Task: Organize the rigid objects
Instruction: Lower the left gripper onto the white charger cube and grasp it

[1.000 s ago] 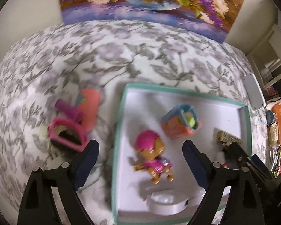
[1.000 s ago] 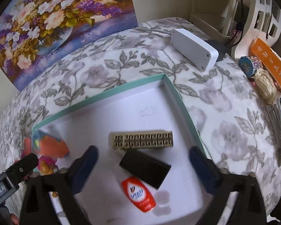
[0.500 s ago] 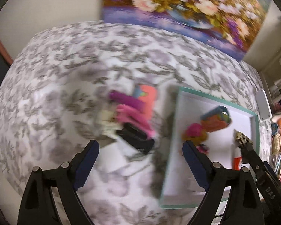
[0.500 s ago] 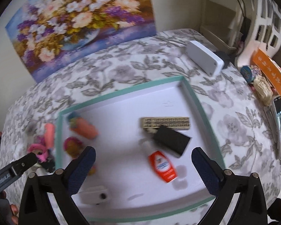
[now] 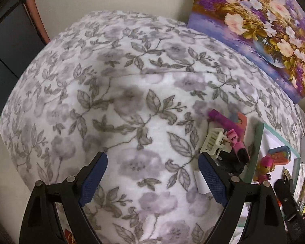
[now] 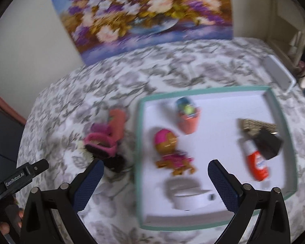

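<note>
Floral cloth covered the table. Tray, teal-rimmed, held sorted doll, bottle and others. Pile of toys lay just beside tray, likely awaiting sorting. Left tool and right tool: both released, empty.

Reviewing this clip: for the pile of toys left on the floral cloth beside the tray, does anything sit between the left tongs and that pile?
Nothing visible does. The left tongs are open over bare floral cloth, and the pile of toys lies just past the right-hand finger, hard against the teal tray wall. Only cloth separates them.
</note>
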### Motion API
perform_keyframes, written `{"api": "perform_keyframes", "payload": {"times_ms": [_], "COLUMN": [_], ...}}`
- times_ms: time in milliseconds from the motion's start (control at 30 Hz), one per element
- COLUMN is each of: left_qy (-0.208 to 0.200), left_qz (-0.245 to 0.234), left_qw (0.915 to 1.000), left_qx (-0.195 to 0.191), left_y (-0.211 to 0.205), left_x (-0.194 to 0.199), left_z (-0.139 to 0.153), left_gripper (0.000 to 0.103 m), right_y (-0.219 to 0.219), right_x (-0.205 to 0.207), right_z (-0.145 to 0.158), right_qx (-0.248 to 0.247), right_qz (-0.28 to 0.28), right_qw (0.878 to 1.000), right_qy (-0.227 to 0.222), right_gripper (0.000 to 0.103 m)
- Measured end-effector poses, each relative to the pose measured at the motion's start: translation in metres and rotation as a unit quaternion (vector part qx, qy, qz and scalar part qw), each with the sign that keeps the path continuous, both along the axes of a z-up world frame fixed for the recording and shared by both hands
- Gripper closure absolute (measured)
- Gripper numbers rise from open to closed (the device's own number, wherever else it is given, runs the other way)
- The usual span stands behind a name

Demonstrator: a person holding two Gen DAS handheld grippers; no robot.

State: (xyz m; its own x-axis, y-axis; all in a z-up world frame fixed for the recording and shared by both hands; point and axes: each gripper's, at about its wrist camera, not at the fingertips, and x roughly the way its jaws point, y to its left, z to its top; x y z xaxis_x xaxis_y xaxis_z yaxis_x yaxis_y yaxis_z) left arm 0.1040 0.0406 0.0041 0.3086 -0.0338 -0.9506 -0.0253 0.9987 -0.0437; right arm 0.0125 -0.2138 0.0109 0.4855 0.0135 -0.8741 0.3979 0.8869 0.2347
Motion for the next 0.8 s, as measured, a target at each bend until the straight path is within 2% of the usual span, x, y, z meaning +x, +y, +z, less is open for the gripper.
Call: {"api": "perform_keyframes", "payload": {"times_ms": [133, 267, 367, 667, 700, 800], "left_qy": [0.022, 0.065, 0.090, 0.107, 0.107, 0.109], "left_qz": [-0.020, -0.046, -0.059, -0.096, -0.099, -0.102], "left_qw": [0.9995, 0.9966, 0.9942, 0.9894, 0.9892, 0.9885], "left_qx": [-0.009, -0.021, -0.009, -0.019, -0.018, -0.026], "left_y": [-0.011, -0.032, -0.048, -0.085, -0.088, -0.093], "left_x": [0.000, 0.001, 0.001, -0.002, -0.003, -0.003], "left_z": [-0.014, -0.038, -0.054, -0.069, -0.070, -0.071], "left_gripper": [0.012, 0.012, 0.012, 0.012, 0.013, 0.030], "right_y": [0.016, 0.025, 0.024, 0.006, 0.005, 0.005], "right_x": [0.012, 0.020, 0.023, 0.021, 0.021, 0.021], "right_z": [-0.014, -0.027, -0.028, -0.027, -0.027, -0.027], "right_qx": [0.008, 0.017, 0.001, -0.014, -0.013, -0.015], "right_qz": [0.010, 0.012, 0.008, -0.016, -0.016, -0.015], "right_qw": [1.000, 0.999, 0.999, 0.999, 0.999, 0.999], "right_qy": [0.017, 0.032, 0.036, 0.037, 0.038, 0.039], "right_gripper": [0.000, 0.000, 0.000, 0.000, 0.000, 0.000]}}
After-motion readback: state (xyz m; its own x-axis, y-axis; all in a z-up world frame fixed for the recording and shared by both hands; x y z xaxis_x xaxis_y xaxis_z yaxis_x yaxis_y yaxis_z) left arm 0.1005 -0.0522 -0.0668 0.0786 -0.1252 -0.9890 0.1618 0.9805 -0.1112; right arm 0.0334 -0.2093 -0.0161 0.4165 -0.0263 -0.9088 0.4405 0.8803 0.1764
